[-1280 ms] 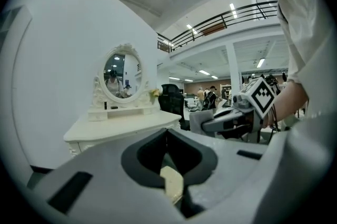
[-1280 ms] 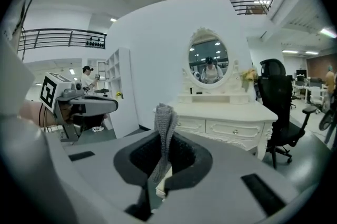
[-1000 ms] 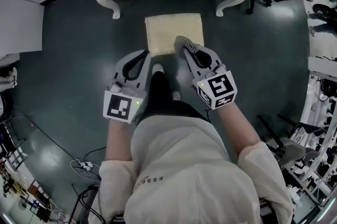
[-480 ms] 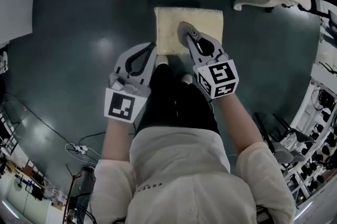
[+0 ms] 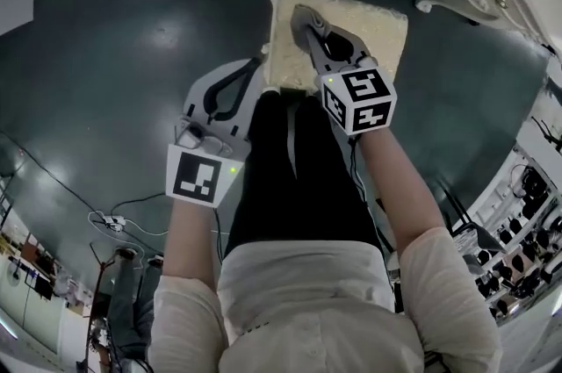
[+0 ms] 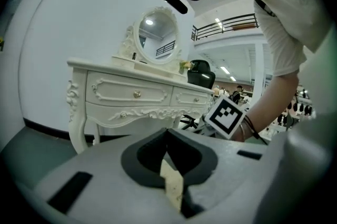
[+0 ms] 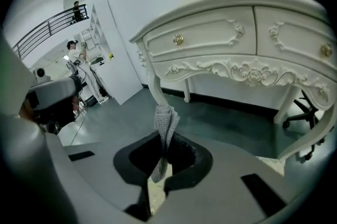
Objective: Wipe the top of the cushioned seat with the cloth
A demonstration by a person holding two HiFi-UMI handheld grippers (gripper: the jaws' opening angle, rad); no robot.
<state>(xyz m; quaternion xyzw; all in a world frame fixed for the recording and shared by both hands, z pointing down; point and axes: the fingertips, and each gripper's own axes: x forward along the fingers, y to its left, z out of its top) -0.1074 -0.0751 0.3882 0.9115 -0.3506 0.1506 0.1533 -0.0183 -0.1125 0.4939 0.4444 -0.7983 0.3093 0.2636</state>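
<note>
Grey cloth point(image 7: 164, 122) clamped in right hand-held gripper point(image 5: 307, 22), poking past its tips over cushioned seat point(image 5: 379, 27), left hand-held gripper point(image 5: 255, 71) closed, empty.

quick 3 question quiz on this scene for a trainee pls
1. True or false: the right hand-held gripper is shut on a grey cloth.
2. The left hand-held gripper is: A) holding the cloth B) shut and empty C) wide open
3. Fill in: the cream cushioned seat stands near a white ____ with drawers and a mirror.
Key: 1 true; 2 B; 3 dressing table
</note>
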